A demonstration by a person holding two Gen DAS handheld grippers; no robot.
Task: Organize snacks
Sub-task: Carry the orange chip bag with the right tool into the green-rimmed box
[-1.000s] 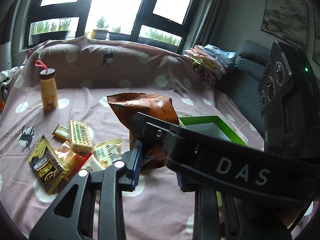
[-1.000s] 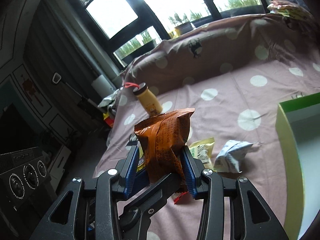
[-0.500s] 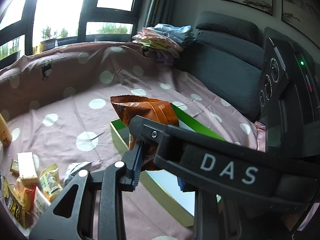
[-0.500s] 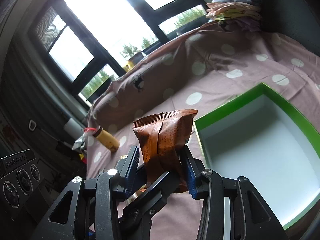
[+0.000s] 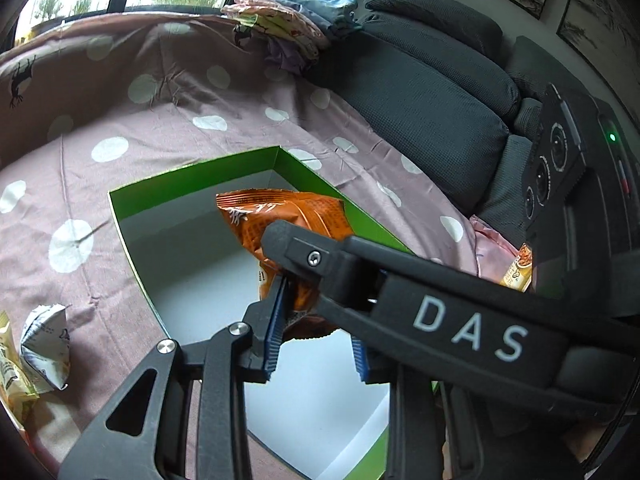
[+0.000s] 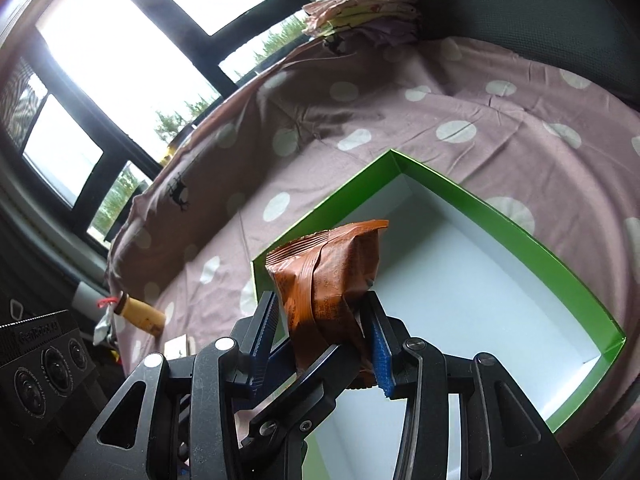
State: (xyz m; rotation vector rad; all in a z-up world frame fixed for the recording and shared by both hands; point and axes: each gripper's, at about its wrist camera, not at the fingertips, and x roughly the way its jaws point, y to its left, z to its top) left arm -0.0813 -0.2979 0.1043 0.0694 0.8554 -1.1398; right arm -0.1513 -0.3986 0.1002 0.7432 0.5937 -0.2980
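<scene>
An orange snack bag (image 5: 288,220) hangs upright over the white inside of a green-walled box (image 5: 192,176) on the spotted pink sheet. My left gripper (image 5: 316,340) is shut on the bag's lower end, blue pads on either side. A black finger (image 5: 312,256) of the right gripper crosses in front and hides part of the bag. In the right wrist view the right gripper (image 6: 320,340) is shut on the same bag (image 6: 332,268), which stands above the box (image 6: 500,216) near its left wall. The box holds nothing else.
A crumpled white packet (image 5: 44,344) and a yellow-green packet (image 5: 8,360) lie left of the box. A small orange packet (image 5: 518,268) lies at the right by the dark sofa cushions (image 5: 420,92). Folded clothes (image 5: 280,28) sit at the back. A yellow bottle (image 6: 140,312) lies far left.
Both grippers have carried the orange bag to the right, away from the snack pile, and lower, so that it now hangs over the green box. The grip has not changed.
</scene>
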